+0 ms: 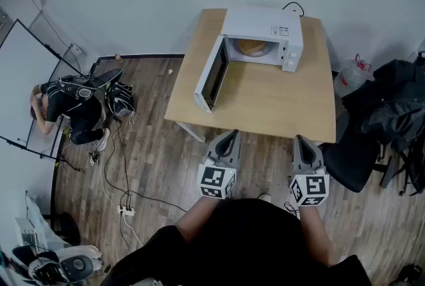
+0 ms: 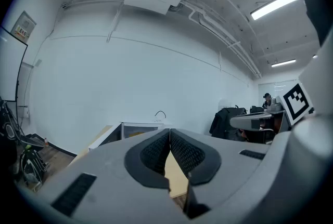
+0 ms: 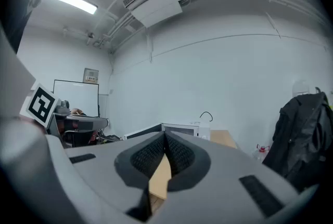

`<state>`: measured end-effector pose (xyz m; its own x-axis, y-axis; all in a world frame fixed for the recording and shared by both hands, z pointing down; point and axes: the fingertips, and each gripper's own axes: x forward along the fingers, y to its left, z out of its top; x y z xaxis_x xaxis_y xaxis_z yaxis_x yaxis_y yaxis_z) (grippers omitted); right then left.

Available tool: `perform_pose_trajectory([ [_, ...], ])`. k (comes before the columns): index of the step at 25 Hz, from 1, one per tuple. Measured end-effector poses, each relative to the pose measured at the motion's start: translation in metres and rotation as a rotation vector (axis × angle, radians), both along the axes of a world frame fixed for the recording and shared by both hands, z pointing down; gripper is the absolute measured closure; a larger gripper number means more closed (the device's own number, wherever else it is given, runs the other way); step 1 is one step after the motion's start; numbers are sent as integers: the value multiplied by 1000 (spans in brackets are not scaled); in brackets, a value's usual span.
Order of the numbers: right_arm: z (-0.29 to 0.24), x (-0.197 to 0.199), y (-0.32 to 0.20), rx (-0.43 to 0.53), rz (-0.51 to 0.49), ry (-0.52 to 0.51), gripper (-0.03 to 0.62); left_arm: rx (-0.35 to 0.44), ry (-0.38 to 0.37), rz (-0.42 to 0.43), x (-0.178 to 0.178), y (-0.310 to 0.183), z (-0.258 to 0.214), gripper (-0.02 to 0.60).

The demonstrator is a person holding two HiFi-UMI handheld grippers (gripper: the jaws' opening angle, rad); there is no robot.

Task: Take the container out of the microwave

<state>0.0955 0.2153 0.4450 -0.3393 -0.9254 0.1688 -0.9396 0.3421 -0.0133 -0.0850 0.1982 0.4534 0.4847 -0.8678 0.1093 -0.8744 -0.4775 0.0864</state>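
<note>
A white microwave (image 1: 264, 36) stands at the far side of a wooden table (image 1: 265, 102), its door (image 1: 212, 73) swung open to the left. Inside sits a round tan container (image 1: 252, 46). My left gripper (image 1: 232, 135) and right gripper (image 1: 300, 141) hover side by side just off the table's near edge, well short of the microwave. Both are shut with nothing between the pads. In the left gripper view the microwave (image 2: 136, 130) shows beyond my left gripper (image 2: 169, 131). The right gripper view shows the microwave (image 3: 179, 129) beyond my right gripper (image 3: 165, 136).
A dark jacket (image 1: 392, 109) lies over a chair right of the table, with a plastic bottle (image 1: 350, 75) beside it. A person (image 1: 70, 105) crouches by a whiteboard (image 1: 26, 82) at the left. Cables and a power strip (image 1: 125, 210) lie on the wooden floor.
</note>
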Motion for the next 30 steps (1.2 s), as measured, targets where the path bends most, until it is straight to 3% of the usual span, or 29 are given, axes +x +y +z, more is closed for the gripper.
perform_pose_trajectory([
  [6,-8,19,11,29,-12,-63,536,-3,23,-15,11,3,-4,569],
  [9,-7,25,19,43,-32,-42,536,11,17,-26,18,9,-5,569],
  [30,28,63,41,-26,-56,-78,536,68,-61,-89,57,41,-7,569],
])
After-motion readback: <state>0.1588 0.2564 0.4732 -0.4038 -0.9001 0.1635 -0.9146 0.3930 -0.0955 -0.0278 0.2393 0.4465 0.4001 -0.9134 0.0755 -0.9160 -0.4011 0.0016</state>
